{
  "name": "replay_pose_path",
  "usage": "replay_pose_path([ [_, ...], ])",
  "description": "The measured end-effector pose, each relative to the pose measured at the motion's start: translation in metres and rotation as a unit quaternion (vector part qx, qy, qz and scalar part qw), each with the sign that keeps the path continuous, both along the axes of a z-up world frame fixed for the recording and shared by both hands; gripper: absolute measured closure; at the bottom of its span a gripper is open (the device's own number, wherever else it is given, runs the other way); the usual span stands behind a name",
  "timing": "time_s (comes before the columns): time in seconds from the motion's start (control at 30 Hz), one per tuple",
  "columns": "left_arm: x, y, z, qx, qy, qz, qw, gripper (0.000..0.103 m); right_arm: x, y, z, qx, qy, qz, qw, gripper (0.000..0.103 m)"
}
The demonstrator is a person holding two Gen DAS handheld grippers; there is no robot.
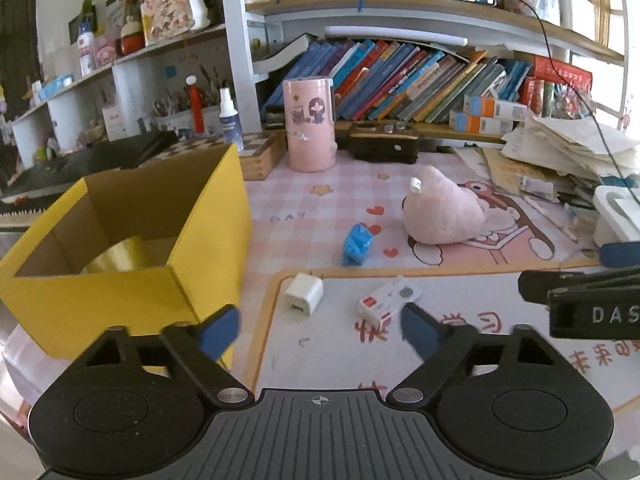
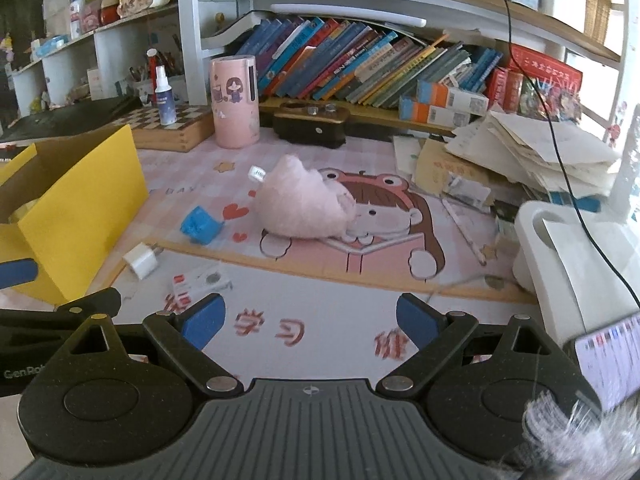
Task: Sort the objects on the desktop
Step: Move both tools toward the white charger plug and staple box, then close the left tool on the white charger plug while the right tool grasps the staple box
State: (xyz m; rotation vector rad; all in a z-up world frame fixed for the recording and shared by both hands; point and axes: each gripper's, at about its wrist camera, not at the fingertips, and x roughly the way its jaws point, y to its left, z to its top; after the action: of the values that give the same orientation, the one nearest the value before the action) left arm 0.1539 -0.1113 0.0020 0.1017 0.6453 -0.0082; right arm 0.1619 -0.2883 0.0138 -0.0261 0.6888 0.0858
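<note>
We hold both grippers low over the counter, which is covered by a printed cartoon mat. Our left gripper has its jaws released and nothing between them; its blue fingertips frame the white area of the mat. Our right gripper is likewise spread wide and holds nothing.

Just ahead of the left gripper lie two small items: a white charger plug and, to its right, a small white and red package that sits close to the right blue fingertip. Further back a crumpled blue packet rests near the red hearts on the mat, and beyond it a pink plush toy with a white tag slumps on the cartoon figure.

To the left stands an open yellow cardboard box, beside the plug but apart from it. Inside it we see a roll of yellow tape on the bottom.

At the back a pink cylindrical container with stickers stands upright in front of leaning books. A white spray bottle rests on a chessboard box. A heap of papers fills the right side, and a white stand sits nearest our right gripper.
</note>
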Motion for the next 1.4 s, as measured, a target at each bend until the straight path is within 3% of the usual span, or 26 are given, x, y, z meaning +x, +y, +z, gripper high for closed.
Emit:
replay_pose_path([
  [0.23,0.028,-0.007,-0.012,0.007,0.028,0.033,0.9991,0.051,0.023,-0.012,0.001,0.003,-0.005,0.03,1.0,0.01],
  [0.6,0.077,-0.026,-0.028,0.047,0.049,0.062,0.9957,0.054,0.052,-0.022,-0.001,0.004,-0.001,0.06,0.998,0.01],
  [0.77,0.096,-0.015,-0.043,0.031,0.084,0.097,0.9912,0.054,0.062,-0.023,-0.007,0.008,0.015,0.079,0.997,0.01],
  [0.87,0.102,-0.008,-0.052,0.019,0.105,0.11,0.9882,0.064,0.066,-0.022,-0.01,0.009,0.025,0.095,0.995,0.01],
  [1.07,0.098,-0.003,-0.047,-0.007,0.097,0.111,0.989,0.067,0.072,-0.017,-0.016,0.013,0.044,0.129,0.991,0.011],
  [1.4,0.066,-0.007,0.002,-0.001,0.017,0.092,0.9956,0.067,0.083,0.012,-0.034,0.019,0.076,0.22,0.972,0.016],
])
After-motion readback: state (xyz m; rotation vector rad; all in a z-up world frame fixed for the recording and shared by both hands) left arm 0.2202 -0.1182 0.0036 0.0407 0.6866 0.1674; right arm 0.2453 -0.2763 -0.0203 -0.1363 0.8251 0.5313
